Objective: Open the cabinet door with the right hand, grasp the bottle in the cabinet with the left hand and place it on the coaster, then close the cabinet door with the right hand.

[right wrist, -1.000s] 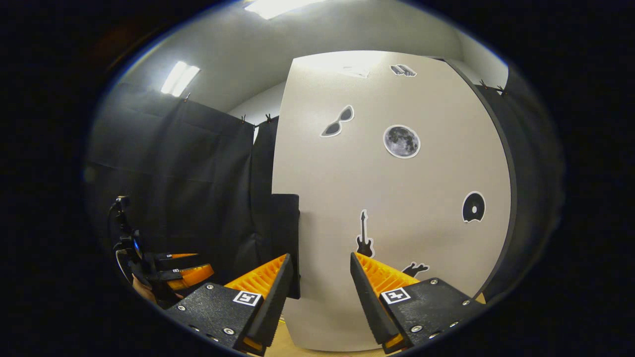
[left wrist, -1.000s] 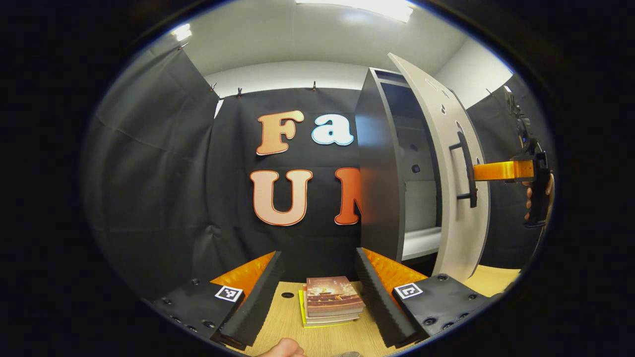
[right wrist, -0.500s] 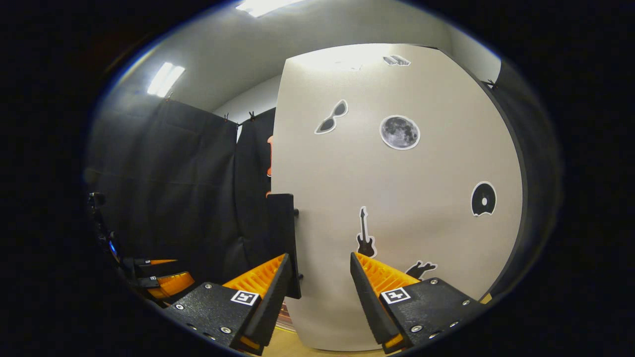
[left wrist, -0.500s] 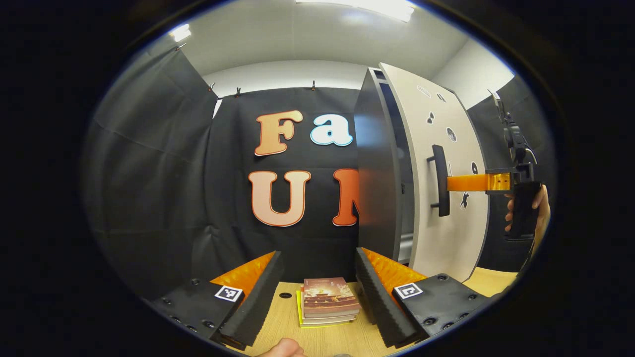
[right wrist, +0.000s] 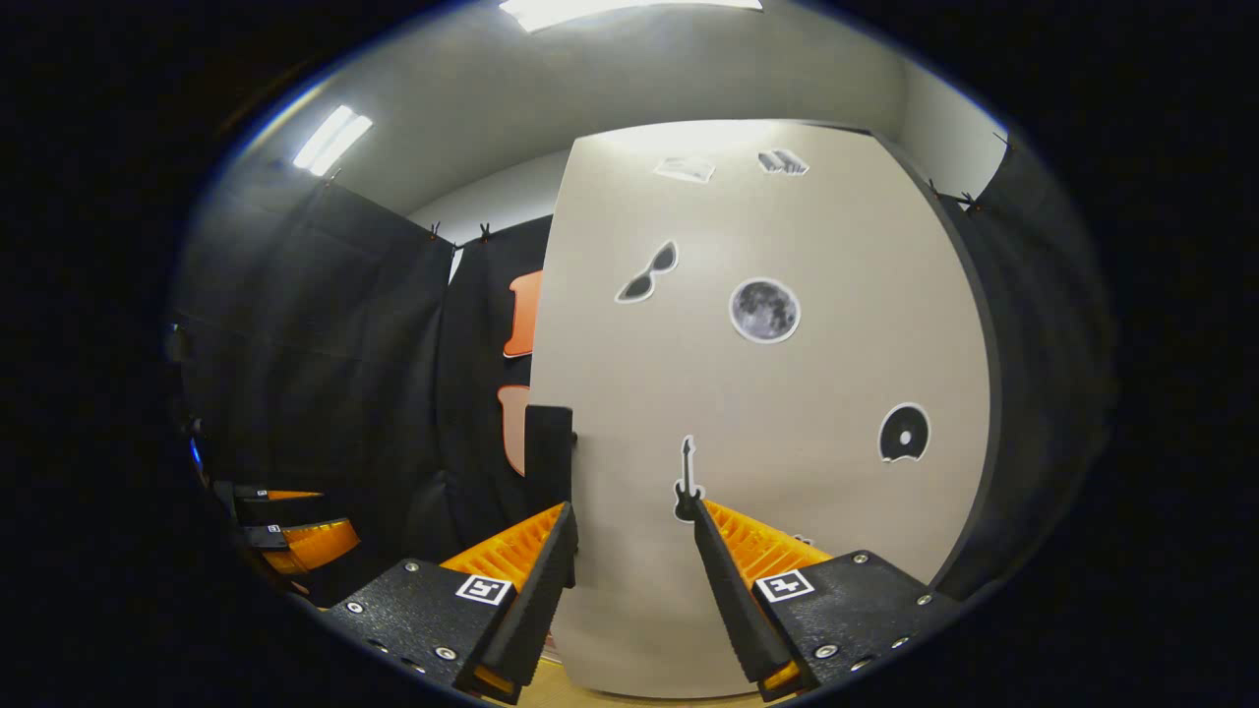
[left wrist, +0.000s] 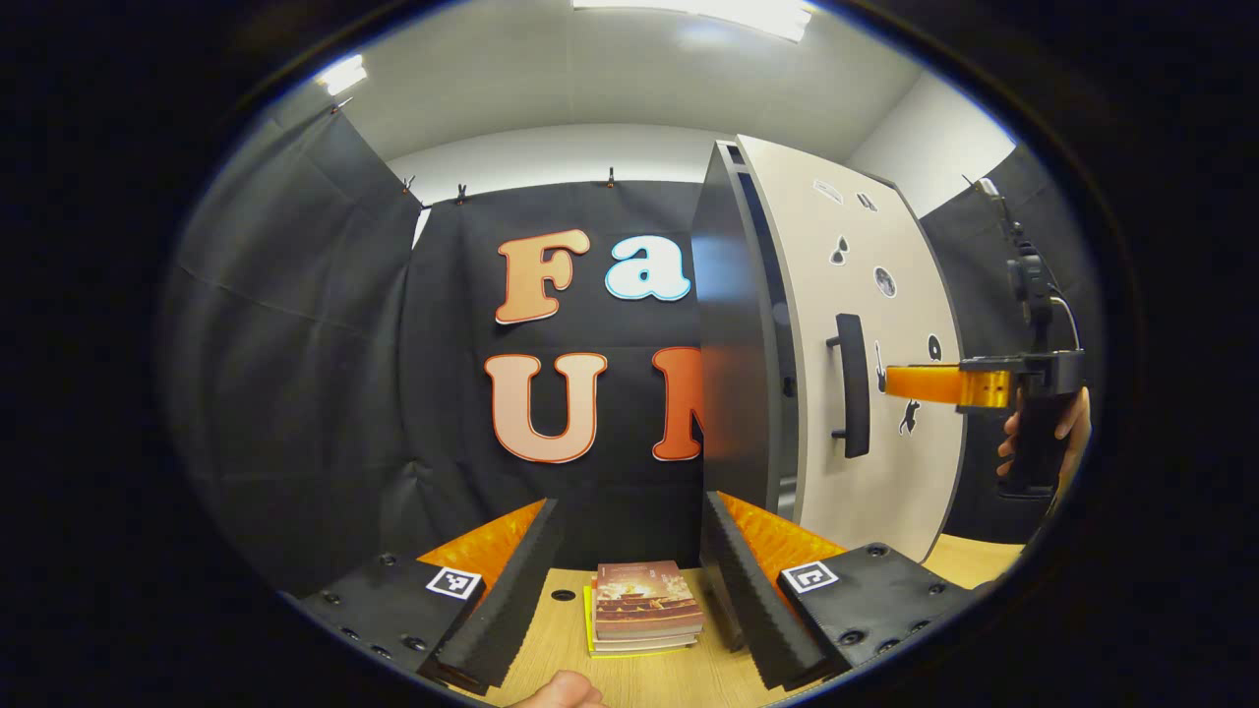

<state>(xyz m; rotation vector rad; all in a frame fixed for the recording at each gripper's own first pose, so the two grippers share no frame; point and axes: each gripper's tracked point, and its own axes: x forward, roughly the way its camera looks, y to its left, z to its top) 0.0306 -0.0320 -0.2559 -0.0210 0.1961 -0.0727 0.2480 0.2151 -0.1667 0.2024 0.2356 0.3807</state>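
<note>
Left gripper view faces the cabinet door [left wrist: 866,354] obliquely; right gripper view [right wrist: 787,393] squarely, close.

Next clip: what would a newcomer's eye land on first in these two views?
The tall pale cabinet door dotted with black stickers, its black bar handle at its left edge, dominates the right gripper view. In the left gripper view the right gripper reaches toward that door, fingers apart, next to the handle. Low between the left gripper's open fingers, a small stack of books lies on the light wooden table.
</note>
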